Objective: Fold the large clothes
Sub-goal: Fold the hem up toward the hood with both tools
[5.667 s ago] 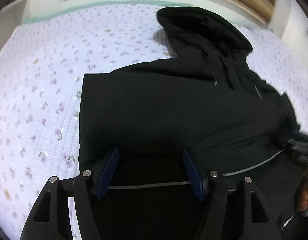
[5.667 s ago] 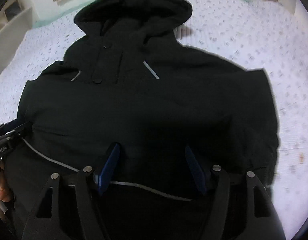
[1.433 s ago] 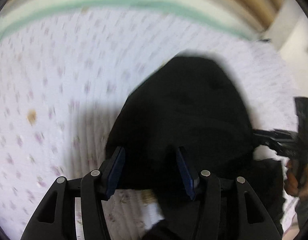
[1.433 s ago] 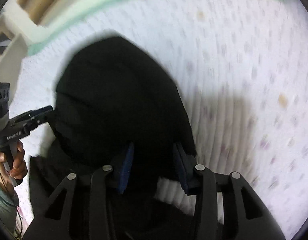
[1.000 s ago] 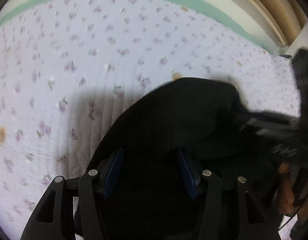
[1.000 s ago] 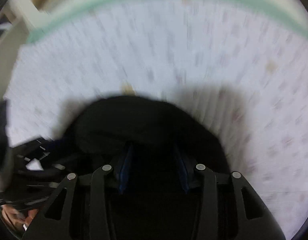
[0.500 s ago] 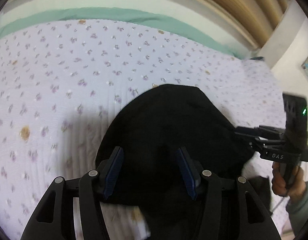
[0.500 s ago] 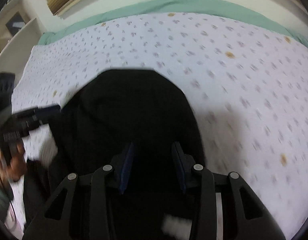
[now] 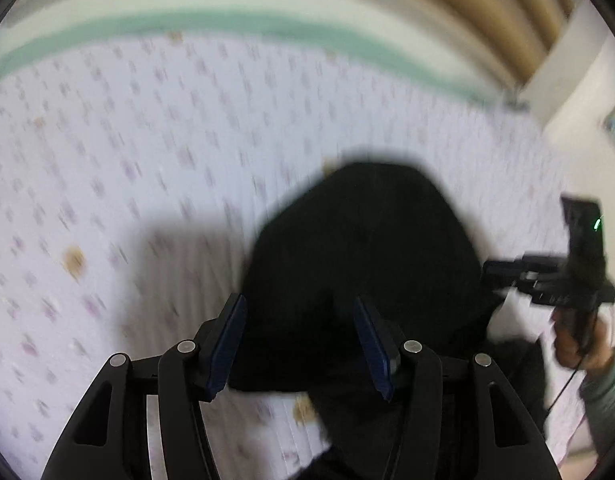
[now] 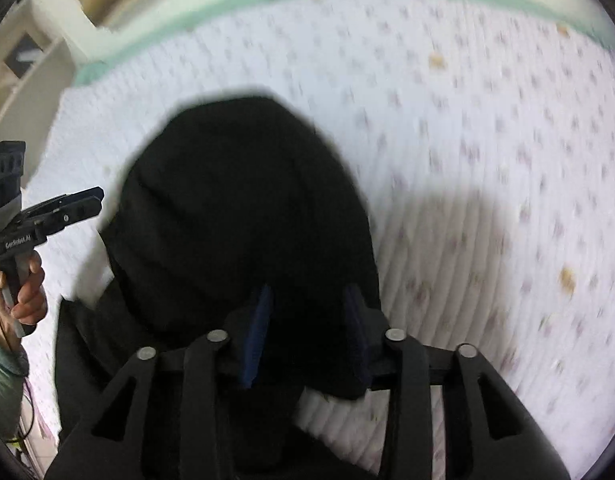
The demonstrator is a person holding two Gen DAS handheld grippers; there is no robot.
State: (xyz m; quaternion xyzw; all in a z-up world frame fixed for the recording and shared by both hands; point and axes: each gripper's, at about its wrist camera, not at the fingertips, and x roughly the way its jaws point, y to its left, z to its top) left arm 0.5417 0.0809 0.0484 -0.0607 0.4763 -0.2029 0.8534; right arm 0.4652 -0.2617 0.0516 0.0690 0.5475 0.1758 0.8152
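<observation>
Black jacket (image 10: 243, 216) bunched between right gripper (image 10: 307, 332) jaws, opening, left gripper (image 9: 299, 344) apart

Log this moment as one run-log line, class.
black hooded jacket: lying on floral bedspread | left gripper: open, empty | right gripper: jaws opening, above the jacket, nothing gripped

One black jacket (image 9: 359, 264) lay on one floral bedspread (image 9: 127, 152); two grippers, left (image 9: 301, 344) and right (image 10: 305, 332), two hands (image 10: 27, 292).

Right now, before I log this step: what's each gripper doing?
Left gripper: open, holding nothing, clear of the black jacket.
Right gripper: jaws opening; grip on it cannot be told.
</observation>
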